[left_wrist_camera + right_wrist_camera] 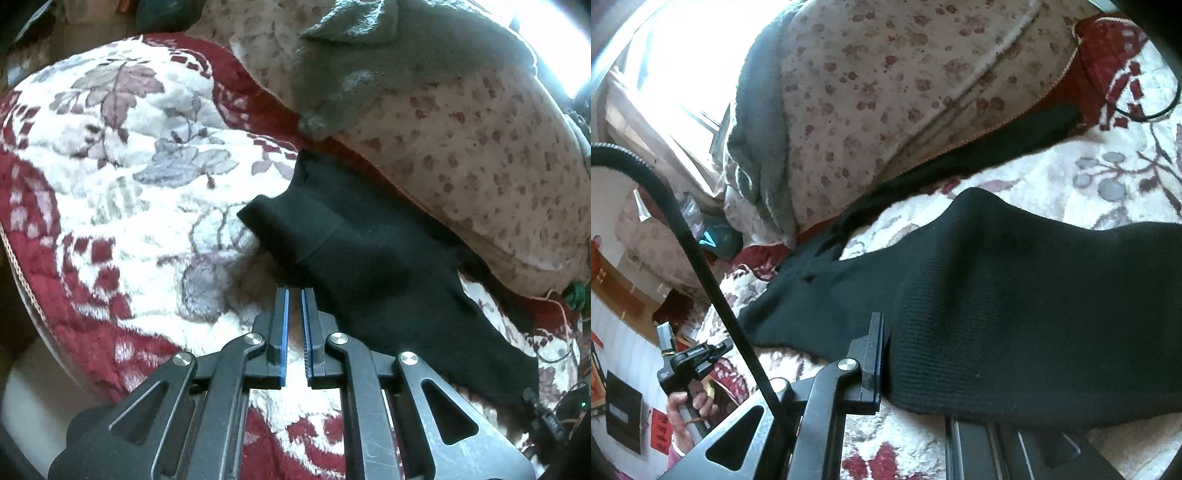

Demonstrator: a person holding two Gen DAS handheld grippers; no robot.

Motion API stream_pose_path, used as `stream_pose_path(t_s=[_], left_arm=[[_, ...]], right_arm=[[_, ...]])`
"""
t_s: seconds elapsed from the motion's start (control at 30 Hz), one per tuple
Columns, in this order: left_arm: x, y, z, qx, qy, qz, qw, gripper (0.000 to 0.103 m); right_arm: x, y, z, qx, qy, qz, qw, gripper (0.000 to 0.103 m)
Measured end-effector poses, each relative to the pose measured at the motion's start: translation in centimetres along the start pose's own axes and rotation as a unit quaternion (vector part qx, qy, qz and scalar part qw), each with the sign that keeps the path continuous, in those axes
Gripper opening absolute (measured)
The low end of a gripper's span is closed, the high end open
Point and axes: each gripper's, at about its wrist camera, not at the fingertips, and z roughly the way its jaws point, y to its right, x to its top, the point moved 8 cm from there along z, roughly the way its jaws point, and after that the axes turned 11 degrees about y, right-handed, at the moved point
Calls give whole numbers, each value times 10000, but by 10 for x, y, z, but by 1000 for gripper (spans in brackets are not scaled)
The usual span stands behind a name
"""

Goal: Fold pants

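Black knit pants (373, 266) lie on a red and white floral blanket (122, 173). In the left wrist view my left gripper (294, 295) hovers at the pants' near edge, its blue-padded jaws a narrow gap apart with nothing between them. In the right wrist view the pants (1015, 295) are lifted and draped across my right gripper (890, 325). Its left finger (873, 354) presses against the fabric edge; the other finger is hidden under the cloth.
A speckled cream quilt (480, 140) with a grey towel (369, 62) on it lies bunched behind the pants. A black cable (713, 280) crosses the right wrist view. The other hand-held gripper (690, 362) shows at lower left there.
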Motion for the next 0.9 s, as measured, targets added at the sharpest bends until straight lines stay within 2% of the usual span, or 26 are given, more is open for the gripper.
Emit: stream_pose_path(t_s=[0.17,0.33,0.43,0.47,0.57,0.6,0.63,0.73,0.9], left_arm=[[-5,3,-4,-99,-55,-42,9999,6],[-10,11,-6,-216,-98,14,9997,6],[-16,16,-3,-328,-248,-28,9992,6],[-19,18,0,-384,-313,-52,9988,7],[-23,22,3,-479,-363,-94,9981,28],[-22,24,5,-569,-354,-180,9976,41],[-21,25,6,-681,-318,-328,9966,50],[-13,23,10,-646,-190,-535,9963,50],[-5,21,29,-433,-174,-514,9976,51]], right_arm=[[-6,8,6,-255,-123,-74,9996,9],[-14,20,10,-320,-227,179,9991,10],[-11,20,9,-256,-280,373,9986,19],[-9,20,8,-239,-293,388,9985,25],[-8,15,1,-240,-281,291,9989,33],[-8,13,-1,-257,-298,232,9990,37],[-8,12,-4,-258,-328,193,9989,38],[-10,11,-11,-221,-362,209,9989,41],[-12,8,-24,-65,-365,206,9991,41]])
